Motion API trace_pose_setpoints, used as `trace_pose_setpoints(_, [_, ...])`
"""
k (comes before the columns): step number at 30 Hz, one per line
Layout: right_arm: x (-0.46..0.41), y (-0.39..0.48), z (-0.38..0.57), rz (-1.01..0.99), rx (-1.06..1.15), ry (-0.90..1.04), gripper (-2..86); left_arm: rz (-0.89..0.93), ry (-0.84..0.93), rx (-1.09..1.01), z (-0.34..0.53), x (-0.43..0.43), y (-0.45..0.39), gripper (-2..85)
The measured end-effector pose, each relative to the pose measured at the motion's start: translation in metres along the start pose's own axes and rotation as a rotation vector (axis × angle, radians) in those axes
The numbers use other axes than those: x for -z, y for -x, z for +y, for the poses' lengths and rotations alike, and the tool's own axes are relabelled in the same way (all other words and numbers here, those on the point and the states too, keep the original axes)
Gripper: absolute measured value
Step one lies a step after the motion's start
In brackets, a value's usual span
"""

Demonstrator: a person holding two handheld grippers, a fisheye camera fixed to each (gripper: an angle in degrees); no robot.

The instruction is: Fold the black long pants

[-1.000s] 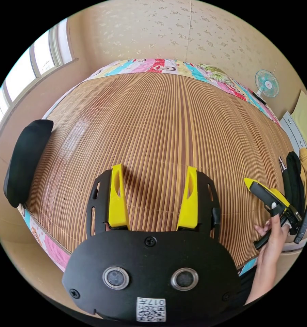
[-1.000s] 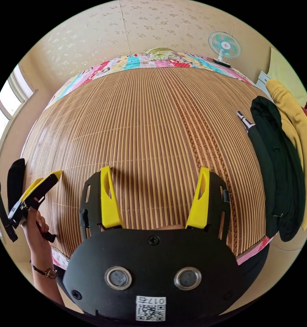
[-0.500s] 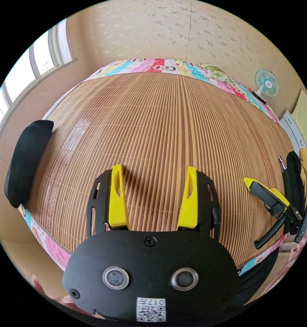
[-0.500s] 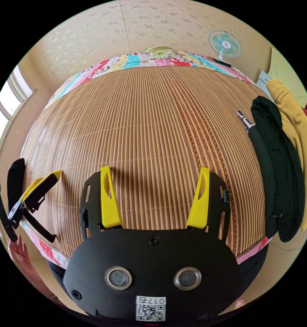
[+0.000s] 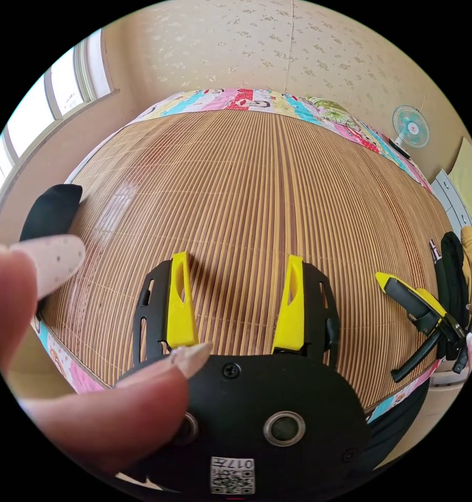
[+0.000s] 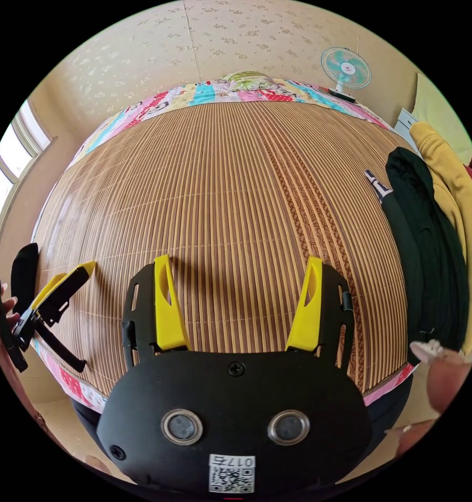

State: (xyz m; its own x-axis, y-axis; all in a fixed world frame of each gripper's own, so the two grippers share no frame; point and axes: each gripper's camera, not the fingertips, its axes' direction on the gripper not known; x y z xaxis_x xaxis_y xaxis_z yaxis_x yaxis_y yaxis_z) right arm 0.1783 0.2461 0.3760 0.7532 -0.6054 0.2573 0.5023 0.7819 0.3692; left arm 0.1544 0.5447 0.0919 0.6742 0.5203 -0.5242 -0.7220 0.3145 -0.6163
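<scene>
Since half a second ago, a hand (image 5: 63,361) has come up against the left gripper (image 5: 235,298), jaws apart and empty over the bamboo mat (image 5: 246,198). Fingertips (image 6: 435,361) now reach the right gripper (image 6: 236,303), also spread. Judgement: pickup is starting; the black long pants (image 6: 429,261) lie piled at the mat's right edge.

Striped tan mat (image 5: 257,198); yellow-jawed black tool (image 5: 235,298).
</scene>
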Motion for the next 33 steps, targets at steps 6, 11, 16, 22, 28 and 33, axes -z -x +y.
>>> trace_pose_setpoints(6, [0.004,-0.003,0.0,-0.001,-0.001,0.003,32.3,-0.008,-0.002,-0.015,0.005,-0.003,0.006,24.2])
trace_pose_setpoints(11, [0.007,-0.004,-0.001,0.004,0.0,0.005,32.3,-0.006,0.004,-0.004,0.007,-0.004,0.015,24.3])
trace_pose_setpoints(16, [0.009,-0.006,-0.002,0.002,-0.001,0.009,32.3,-0.016,0.003,-0.005,0.008,-0.003,0.021,24.2])
trace_pose_setpoints(22, [0.011,-0.008,-0.003,0.004,-0.001,0.007,32.4,-0.008,-0.003,-0.005,0.008,0.0,0.028,24.1])
trace_pose_setpoints(28, [0.012,-0.01,-0.005,0.008,-0.002,0.012,32.7,-0.006,-0.003,-0.003,0.009,0.0,0.035,24.1])
trace_pose_setpoints(33, [0.013,-0.011,-0.006,0.016,0.004,0.011,32.9,-0.007,-0.003,-0.003,0.009,0.001,0.039,24.1])
